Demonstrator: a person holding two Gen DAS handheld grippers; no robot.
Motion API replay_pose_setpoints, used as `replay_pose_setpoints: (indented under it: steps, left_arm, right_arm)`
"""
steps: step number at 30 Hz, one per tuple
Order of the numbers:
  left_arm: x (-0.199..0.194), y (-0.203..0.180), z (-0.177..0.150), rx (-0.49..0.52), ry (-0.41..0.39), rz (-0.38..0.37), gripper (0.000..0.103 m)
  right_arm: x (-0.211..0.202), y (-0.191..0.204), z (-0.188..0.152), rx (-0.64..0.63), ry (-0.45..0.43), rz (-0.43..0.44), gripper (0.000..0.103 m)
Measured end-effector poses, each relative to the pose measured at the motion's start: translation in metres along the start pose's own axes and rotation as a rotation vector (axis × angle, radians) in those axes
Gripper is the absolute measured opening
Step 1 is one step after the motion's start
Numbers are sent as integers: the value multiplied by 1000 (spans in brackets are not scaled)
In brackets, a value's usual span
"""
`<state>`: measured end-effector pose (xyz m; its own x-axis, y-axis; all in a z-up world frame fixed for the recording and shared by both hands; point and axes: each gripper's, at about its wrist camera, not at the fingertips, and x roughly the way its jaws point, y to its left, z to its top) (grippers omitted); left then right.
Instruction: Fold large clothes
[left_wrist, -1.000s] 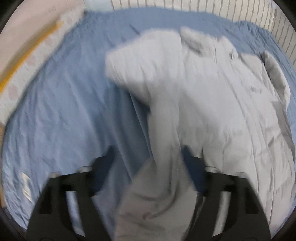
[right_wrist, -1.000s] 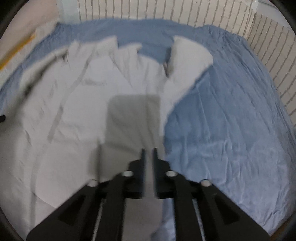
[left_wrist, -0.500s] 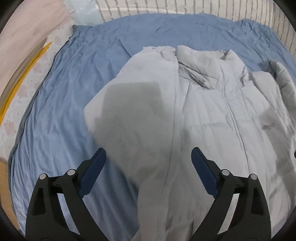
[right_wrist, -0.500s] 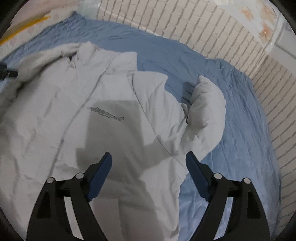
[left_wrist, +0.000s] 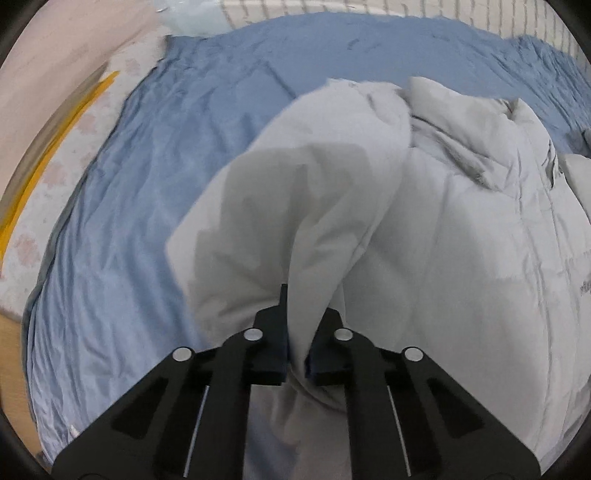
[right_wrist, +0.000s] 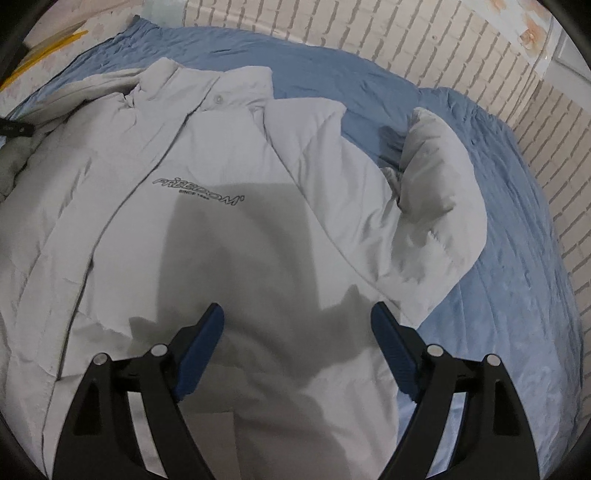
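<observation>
Gripping now: left tongs (left_wrist: 295, 332) closed on a bunched fold of the pale grey padded jacket (right_wrist: 229, 236), apparently its sleeve (left_wrist: 295, 206), raised off the blue bed sheet (left_wrist: 129, 221)
Right tongs (right_wrist: 297, 332): spread wide, blue pads (right_wrist: 207, 339) apart, holding nothing, poised above the jacket's lower front
Jacket position: laid front-up on the bed, collar toward the white brick wall (right_wrist: 461, 48), printed chest logo (right_wrist: 199, 190) showing, other sleeve (right_wrist: 436, 192) curled up at the far side, resting on the sheet

Risk, slipping: only a thin pinch of smooth puffy fabric between the closed fingers; likely to slide out under the sleeve's weight if pulled fast
Risk, dragging: lifted sleeve joined to the body; too long a pull probably shifts the whole jacket sideways and spoils the flat lay
Risk, uneven fold: padding springs back; sleeve may roll open again once released unless pressed down
Risk, other side: curled sleeve already bunched; folding over it as it lies would trap a lump
Risk, empty tongs: nothing pinning the body; hem free to ride up during the pull
Hidden: lower hem, masked by both tongs' frames
</observation>
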<state>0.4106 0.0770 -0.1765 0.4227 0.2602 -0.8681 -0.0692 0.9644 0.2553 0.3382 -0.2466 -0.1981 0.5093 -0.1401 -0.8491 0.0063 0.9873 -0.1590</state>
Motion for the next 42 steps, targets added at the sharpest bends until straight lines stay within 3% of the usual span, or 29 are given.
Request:
replay_pose_setpoints:
  steps: [5,10,14,17,19,21,25,29,33,37,42]
  left_arm:
    - [-8,39,-52,27,37,47,5]
    - [-8,81,-111,-17,95,-74,8]
    - [-16,73,-131,16,48,-64,15]
    - [-30,80,-133,-20,14,-69,34]
    - [-41,87,-135,-46,-11,-65,67]
    - [-60,93,-138,-90,-53,-81,79]
    - [-71,118,-136,-182,-104,-103,88]
    - [-59,144,-118,-263,-67,-117,88]
    - [-27,145,-103,-294,-7,-83,88]
    - [11,124,-106,-232,71,-17,88]
    - [27,122,-113,-201,89,-32,88]
  right_arm:
    - [-16,8,0,16,-16,33,82]
    - [-34,27,1,-4,-33,62,82]
    - [-37,44,11,-30,-30,76,82]
    - [-45,51,22,-33,-50,86,82]
    - [-50,58,37,-25,-71,113,82]
    - [-53,69,56,-30,-96,149,82]
    - [-47,107,96,-81,-133,190,82]
    - [-35,147,139,-125,-168,233,82]
    - [-12,183,187,-158,-177,296,82]
    - [8,212,221,-189,-171,336,82]
    - [42,252,245,-275,-133,345,82]
